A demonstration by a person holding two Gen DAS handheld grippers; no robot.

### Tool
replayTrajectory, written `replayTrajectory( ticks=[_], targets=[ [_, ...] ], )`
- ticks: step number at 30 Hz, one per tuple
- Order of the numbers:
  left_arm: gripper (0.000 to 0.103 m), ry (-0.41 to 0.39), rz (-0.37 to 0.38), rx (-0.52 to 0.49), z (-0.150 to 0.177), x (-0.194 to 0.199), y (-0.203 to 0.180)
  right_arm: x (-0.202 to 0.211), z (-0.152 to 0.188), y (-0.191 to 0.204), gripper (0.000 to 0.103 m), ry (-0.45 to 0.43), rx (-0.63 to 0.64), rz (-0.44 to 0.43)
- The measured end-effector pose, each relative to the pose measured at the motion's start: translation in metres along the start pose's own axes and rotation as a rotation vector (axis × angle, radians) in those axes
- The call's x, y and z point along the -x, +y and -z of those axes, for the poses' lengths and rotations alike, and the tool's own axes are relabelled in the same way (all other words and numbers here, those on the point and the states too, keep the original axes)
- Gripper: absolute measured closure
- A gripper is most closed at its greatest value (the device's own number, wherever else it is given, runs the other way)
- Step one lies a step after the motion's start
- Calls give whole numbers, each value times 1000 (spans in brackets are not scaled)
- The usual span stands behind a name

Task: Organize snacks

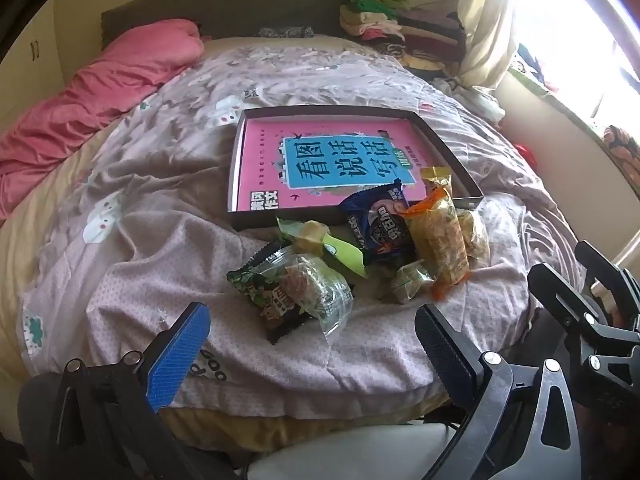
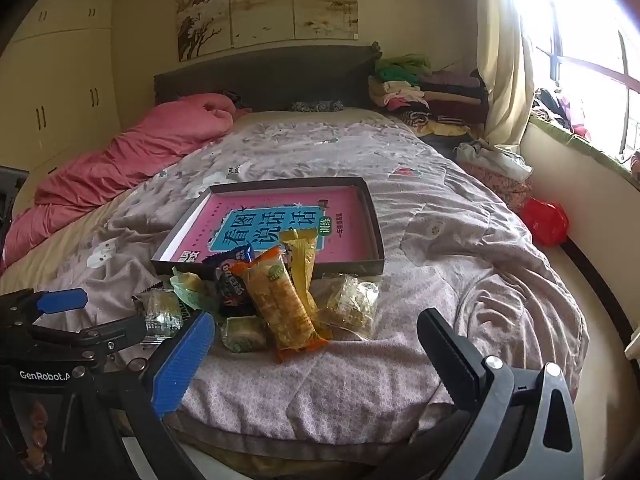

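Both grippers (image 1: 308,344) (image 2: 316,348) spread above snacks (image 1: 360,252).

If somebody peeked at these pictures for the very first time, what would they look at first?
Probably the pile of snack packets heaped on the bed quilt, with a long orange-ended cracker pack on top. Right behind it sits a shallow dark tray with a bright pink book inside. Both the left gripper and right gripper hover open in front, holding nothing.

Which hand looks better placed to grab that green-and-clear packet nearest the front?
Probably left: the left gripper is open with the green-and-clear packet just ahead between its fingers; the right gripper faces the orange packet.
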State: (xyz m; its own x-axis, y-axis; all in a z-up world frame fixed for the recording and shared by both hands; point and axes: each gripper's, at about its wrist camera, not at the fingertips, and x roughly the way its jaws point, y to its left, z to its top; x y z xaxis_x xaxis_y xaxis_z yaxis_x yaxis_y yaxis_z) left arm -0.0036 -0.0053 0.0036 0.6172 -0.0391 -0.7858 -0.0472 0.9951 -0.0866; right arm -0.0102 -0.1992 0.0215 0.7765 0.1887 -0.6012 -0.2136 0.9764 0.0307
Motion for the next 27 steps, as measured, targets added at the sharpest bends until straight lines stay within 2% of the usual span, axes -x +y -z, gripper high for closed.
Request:
replayTrajectory(
  ticks=[27],
  targets=[
    [1,-4,24,-24,1,3,-7,-3,0,6,1,-1,0,7]
  ],
)
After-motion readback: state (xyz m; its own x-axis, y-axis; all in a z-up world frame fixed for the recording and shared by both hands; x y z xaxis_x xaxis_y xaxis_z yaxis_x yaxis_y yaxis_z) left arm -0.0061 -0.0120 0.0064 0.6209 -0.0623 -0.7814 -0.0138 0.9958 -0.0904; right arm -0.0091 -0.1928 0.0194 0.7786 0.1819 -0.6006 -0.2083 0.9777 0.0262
